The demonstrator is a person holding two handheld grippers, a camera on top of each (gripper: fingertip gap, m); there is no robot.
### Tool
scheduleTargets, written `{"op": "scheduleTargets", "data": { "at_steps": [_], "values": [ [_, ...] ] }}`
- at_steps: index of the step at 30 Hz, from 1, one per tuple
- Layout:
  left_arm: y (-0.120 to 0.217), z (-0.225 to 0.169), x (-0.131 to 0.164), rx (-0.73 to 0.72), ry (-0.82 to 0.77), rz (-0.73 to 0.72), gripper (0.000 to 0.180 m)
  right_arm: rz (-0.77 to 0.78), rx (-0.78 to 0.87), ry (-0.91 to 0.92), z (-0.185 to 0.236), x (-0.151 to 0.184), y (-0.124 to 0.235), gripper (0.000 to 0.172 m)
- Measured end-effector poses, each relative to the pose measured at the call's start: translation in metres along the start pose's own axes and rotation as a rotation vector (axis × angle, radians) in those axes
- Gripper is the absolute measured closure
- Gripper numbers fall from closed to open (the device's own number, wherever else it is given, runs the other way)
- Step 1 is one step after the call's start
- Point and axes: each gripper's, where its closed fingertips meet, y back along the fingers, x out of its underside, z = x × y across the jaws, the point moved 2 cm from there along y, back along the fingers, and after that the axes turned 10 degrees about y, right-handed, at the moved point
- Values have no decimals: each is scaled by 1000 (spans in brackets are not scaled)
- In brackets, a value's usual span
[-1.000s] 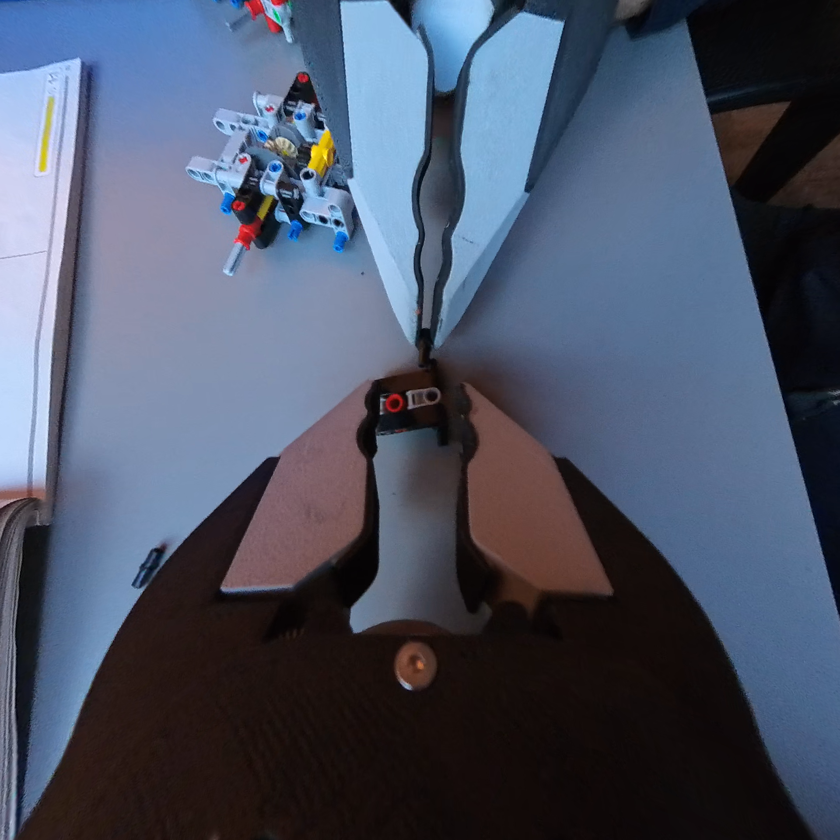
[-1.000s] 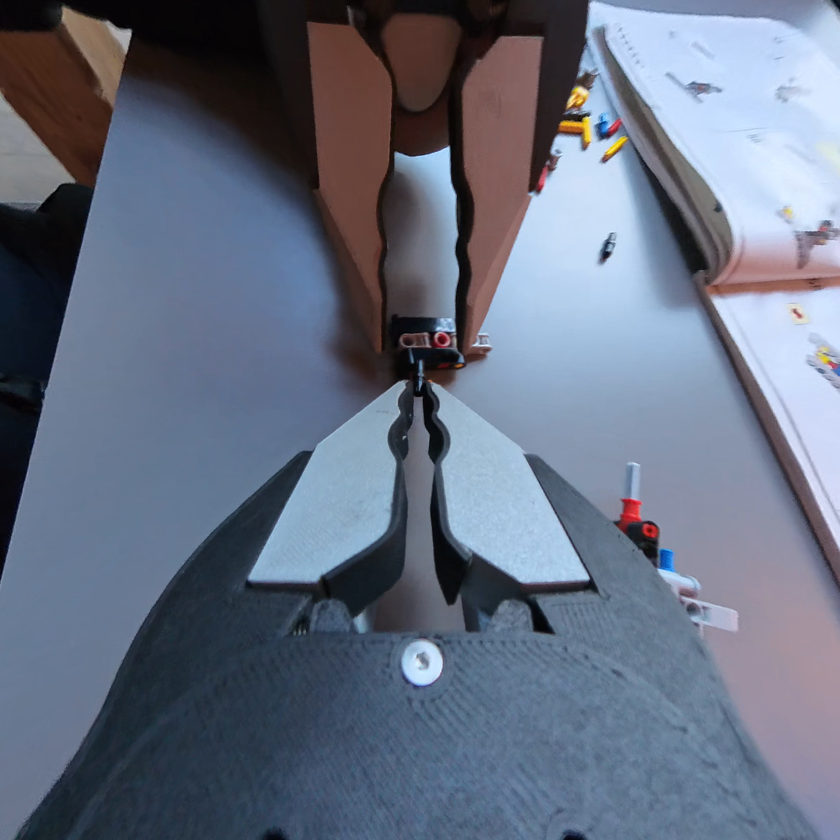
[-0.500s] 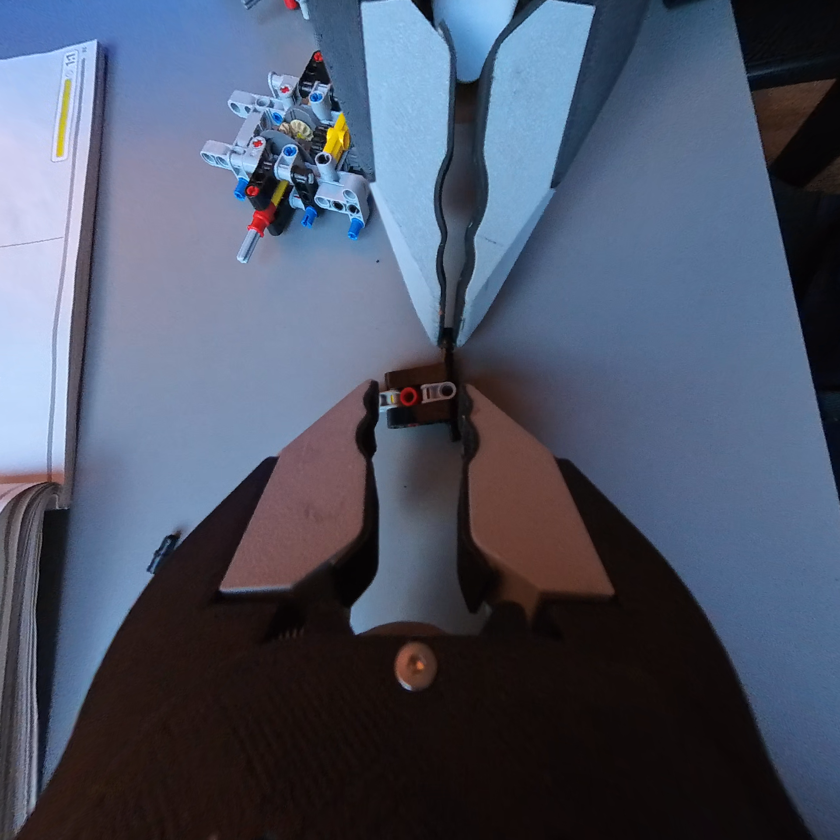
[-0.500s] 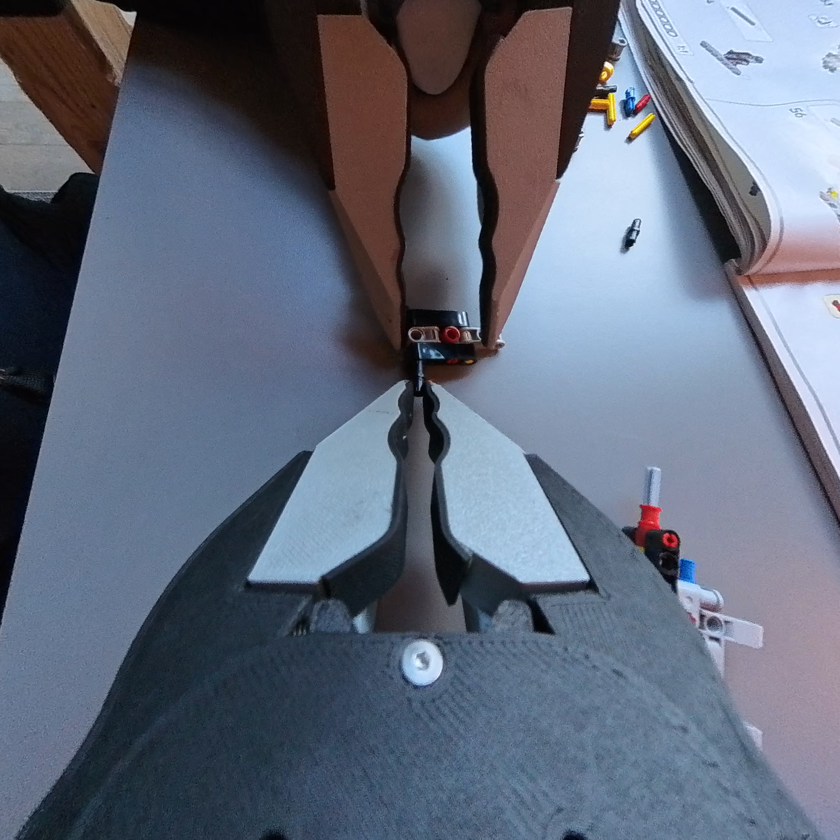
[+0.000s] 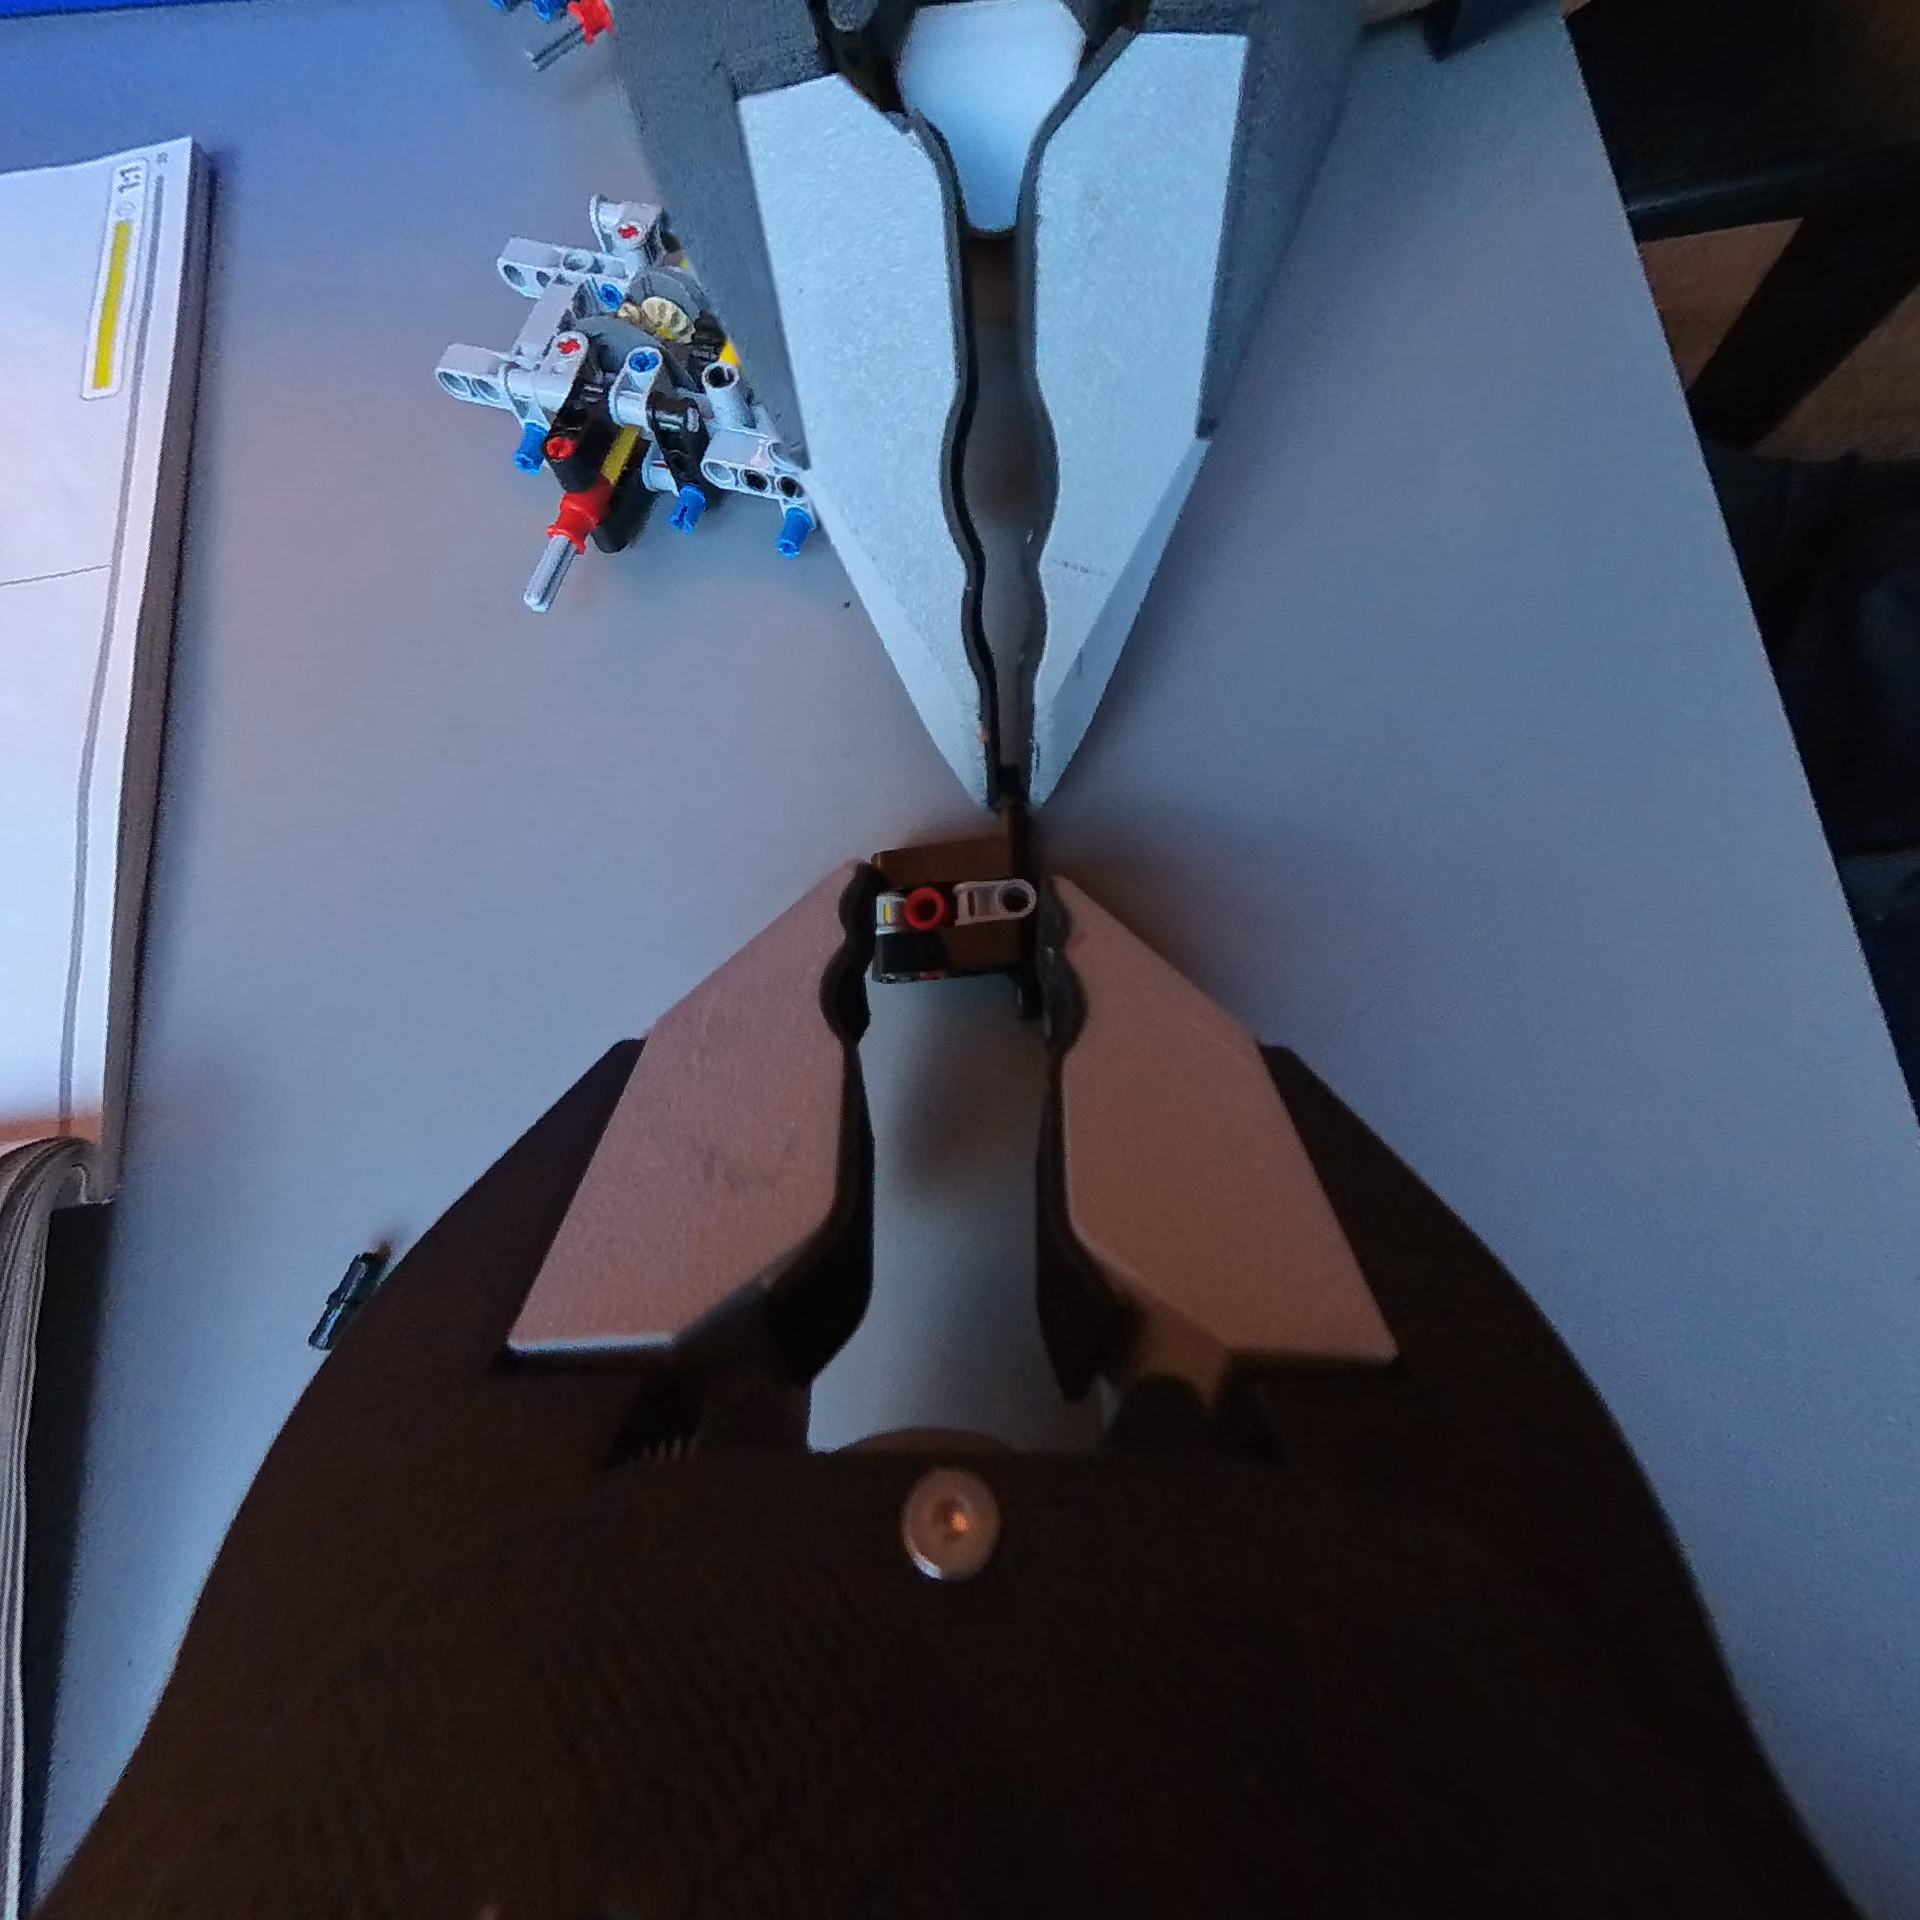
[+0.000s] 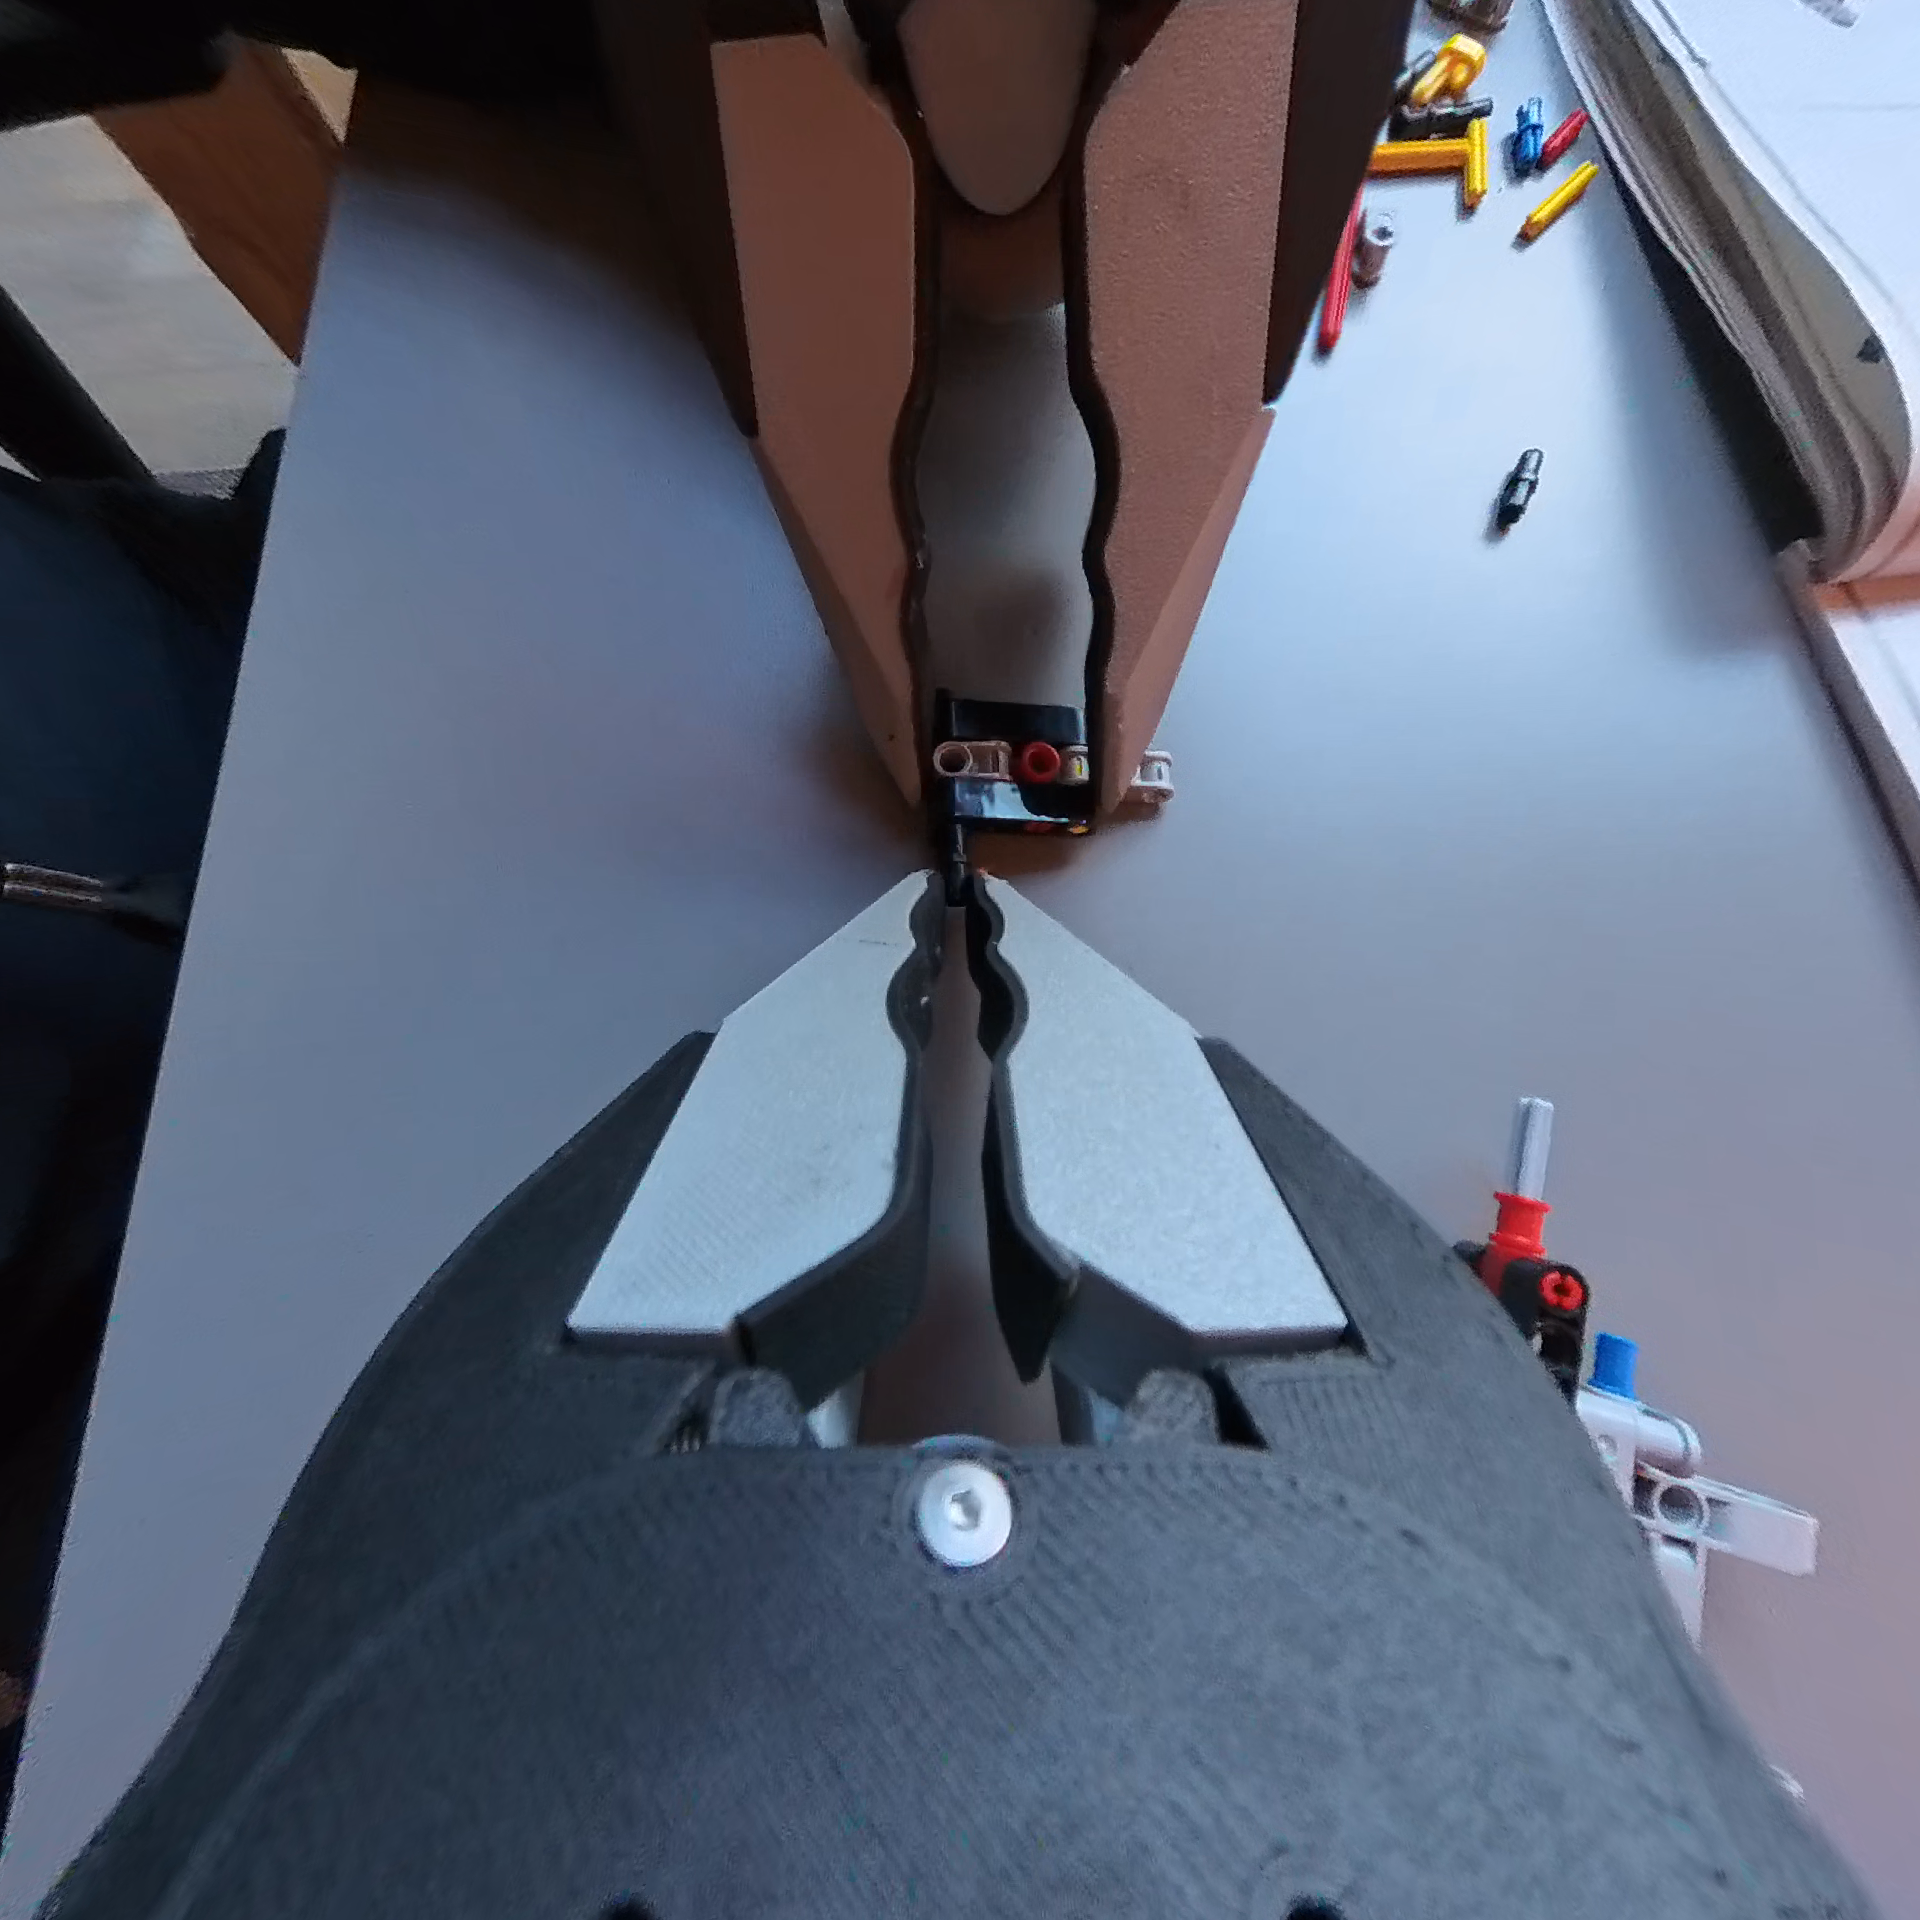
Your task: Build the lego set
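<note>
So the left gripper [image 5: 951,925] has squeezed in on the black block [image 5: 951,940] while our right gripper [image 6: 956,883] stays pinched on the black pin [image 6: 954,847] at its 12 o'clock side.

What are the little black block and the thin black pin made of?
Black block: looks like hard plastic, glossy, since its face shows a bright reflection. Black pin: probably plastic too, with a moulded collar, but too small to be sure. Grey table: smooth and matt; material unclear.
</note>
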Motion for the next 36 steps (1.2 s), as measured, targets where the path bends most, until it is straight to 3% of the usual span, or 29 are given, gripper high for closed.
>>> {"op": "scheduleTargets", "data": {
  "at_steps": [10, 17, 20, 25, 29, 36],
  "values": [
    [1, 3, 1, -7, 22, -15, 152, 184, 326, 382, -1, -1, -4, 172],
    [2, 3, 2, -24, 15, 4, 152, 75, 97, 67, -4, 0, -5, 172],
    [2, 3, 2, -25, 12, 7, 152, 101, 47, 58, -4, 0, -6, 172],
    [1, 4, 1, -18, 16, -2, 152, 265, 40, 216, -5, -1, -7, 171],
    [-1, 3, -2, -35, 13, -14, 152, 139, -73, -2, -9, 1, 1, 171],
    [3, -1, -4, 0, 21, -28, 149, -20, -130, -155, -9, -2, 10, 171]
  ]
}}
